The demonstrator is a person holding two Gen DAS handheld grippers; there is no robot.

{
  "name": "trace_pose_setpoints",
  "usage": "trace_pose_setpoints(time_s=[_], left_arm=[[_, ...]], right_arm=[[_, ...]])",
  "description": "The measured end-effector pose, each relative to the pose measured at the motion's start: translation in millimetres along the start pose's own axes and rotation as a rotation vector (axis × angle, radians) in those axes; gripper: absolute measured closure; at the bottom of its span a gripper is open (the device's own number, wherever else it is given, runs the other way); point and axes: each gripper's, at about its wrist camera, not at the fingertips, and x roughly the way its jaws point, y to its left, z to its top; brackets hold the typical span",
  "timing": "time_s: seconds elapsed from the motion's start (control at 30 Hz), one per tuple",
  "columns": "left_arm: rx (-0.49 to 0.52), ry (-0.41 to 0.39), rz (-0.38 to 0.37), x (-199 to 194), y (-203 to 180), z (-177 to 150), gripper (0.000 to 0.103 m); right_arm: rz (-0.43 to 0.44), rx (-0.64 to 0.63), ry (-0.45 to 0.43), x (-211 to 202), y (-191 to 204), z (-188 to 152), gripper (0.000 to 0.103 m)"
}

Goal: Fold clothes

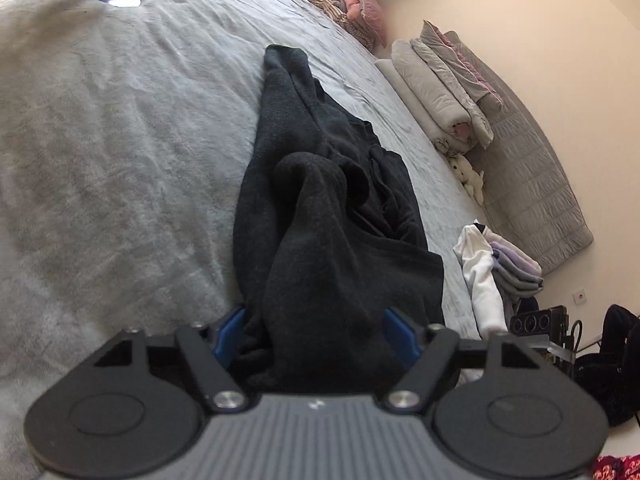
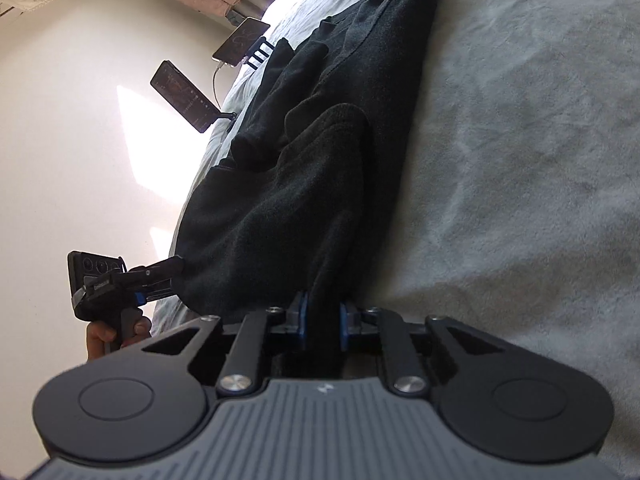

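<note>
Right gripper (image 2: 323, 322) nearest: jaws clamped on thin bunch of dark garment (image 2: 320, 152). Left gripper (image 1: 310, 330) pinching thicker bunch of same garment (image 1: 320, 200), which lies lengthwise along bed (image 1: 100, 140) near its side edge. Step, judged: both near-end corners gripped, fold starting. Next needs both lifting together, carrying hem toward far end. Count: one garment, two grippers, one folded pile (image 1: 516, 268) at bed corner.

Item count: one dark garment (image 1: 332, 216) on the bed (image 1: 120, 140); two grippers, left gripper (image 1: 316, 332) and right gripper (image 2: 323, 320); two phones on stands at the bed's edge, first phone (image 2: 240, 42), second phone (image 2: 184, 96); one stuffed toy (image 1: 466, 174); one stack of folded clothes (image 1: 512, 268) at the bed's corner; one pile of folded bedding (image 1: 444, 88).
</note>
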Motion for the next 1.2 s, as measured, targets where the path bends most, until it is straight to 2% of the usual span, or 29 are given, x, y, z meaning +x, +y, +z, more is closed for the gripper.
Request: trace_pose_setpoints(time_s=[0.07, 0.2, 0.27, 0.47, 0.63, 0.73, 0.83, 0.87, 0.9, 0.93, 0.97, 1.03, 1.07, 1.2], left_arm=[[-0.126, -0.056, -0.035, -4, 9, -17, 0.086], [-0.261, -0.139, -0.06, -14, -11, -46, 0.088], [-0.287, -0.163, -0.064, -19, -29, -60, 0.088], [-0.321, -0.151, -0.067, -27, -78, -111, 0.088], [-0.35, -0.102, -0.061, -17, -92, -162, 0.087], [-0.29, -0.102, 0.006, -7, -95, -183, 0.083], [-0.206, -0.162, 0.032, -4, -98, -189, 0.076], [-0.194, -0.18, 0.04, -5, -103, -188, 0.067], [-0.183, -0.197, 0.048, -7, -108, -186, 0.052], [-0.166, -0.223, 0.066, -10, -116, -182, 0.046], [-0.134, -0.257, 0.098, -13, -128, -178, 0.04], [-0.063, -0.325, 0.169, -19, -152, -170, 0.036], [-0.029, -0.364, 0.199, -23, -163, -171, 0.033], [0.075, -0.49, 0.252, -22, -194, -174, 0.027]], right_arm=[[0.079, 0.107, 0.004, -8, -12, 6, 0.091], [0.171, 0.232, -0.017, -33, -24, 10, 0.091], [0.189, 0.241, -0.025, -48, -23, 11, 0.091], [0.149, 0.179, -0.029, -105, -15, 11, 0.091], [0.098, 0.144, 0.0, -140, -19, -1, 0.091], [0.048, 0.126, 0.025, -144, -28, -11, 0.09], [-0.05, 0.096, 0.038, -132, -38, -15, 0.083], [-0.08, 0.076, 0.04, -129, -38, -15, 0.082], [-0.091, 0.047, 0.037, -127, -35, -16, 0.08], [-0.095, 0.015, 0.028, -128, -29, -14, 0.075], [-0.104, -0.022, 0.014, -129, -22, -12, 0.062], [-0.129, -0.101, -0.027, -132, -7, -11, 0.048], [-0.14, -0.137, -0.047, -134, 0, -10, 0.045], [-0.159, -0.238, -0.122, -139, 20, -10, 0.044]])
